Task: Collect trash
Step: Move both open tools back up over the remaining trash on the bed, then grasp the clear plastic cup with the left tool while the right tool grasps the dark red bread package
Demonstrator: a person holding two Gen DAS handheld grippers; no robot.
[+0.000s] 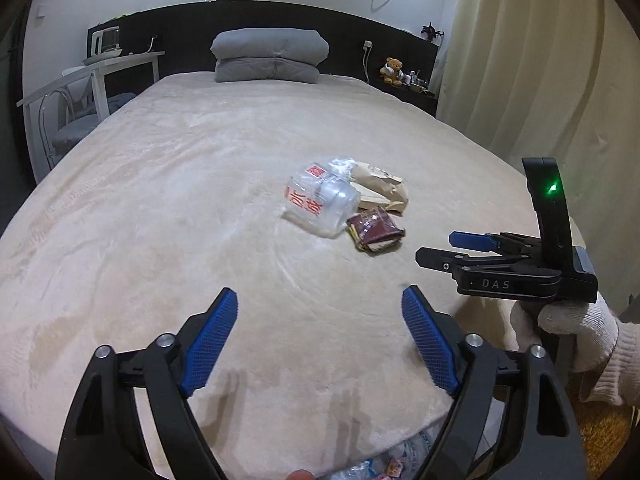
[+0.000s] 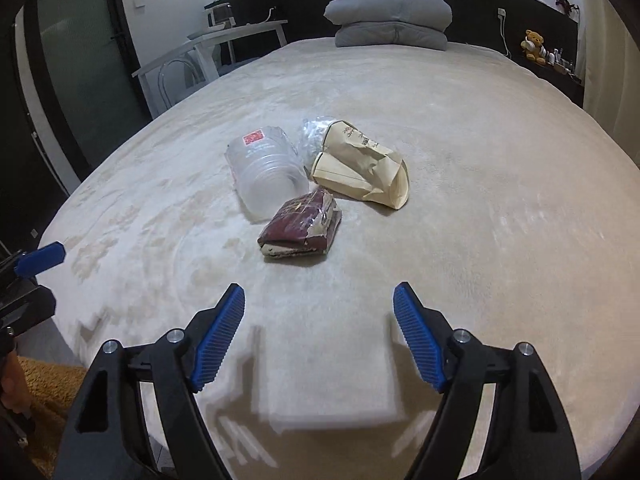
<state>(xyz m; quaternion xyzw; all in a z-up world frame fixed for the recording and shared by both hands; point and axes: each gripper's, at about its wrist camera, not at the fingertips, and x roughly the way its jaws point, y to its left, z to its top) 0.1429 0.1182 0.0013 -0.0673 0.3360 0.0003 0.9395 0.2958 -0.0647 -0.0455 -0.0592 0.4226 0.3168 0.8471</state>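
Both claws hover above the near edge of the bed [image 2: 500, 128], each spread wide with nothing between the blue ribbed pads. Left gripper [image 1: 320, 304] and right gripper [image 2: 319, 300] both point toward the trash cluster, which lies mid-bed, straight ahead and well short of the grey folded quilt [image 2: 390, 20] at the head end. The maroon wrapper [image 2: 301, 227] is the nearest piece: flat, crinkled foil or film, long axis running roughly toward the far right corner. Behind it to the left lies a clear plastic tub [image 2: 264, 172] on its side, rigid, ribbed, with a red label; behind to the right sits a crumpled tan paper bag [image 2: 362, 168], soft and creased. Judgement: the right gripper sits closer and squarer to the wrapper. The plush cover may snag the pads.
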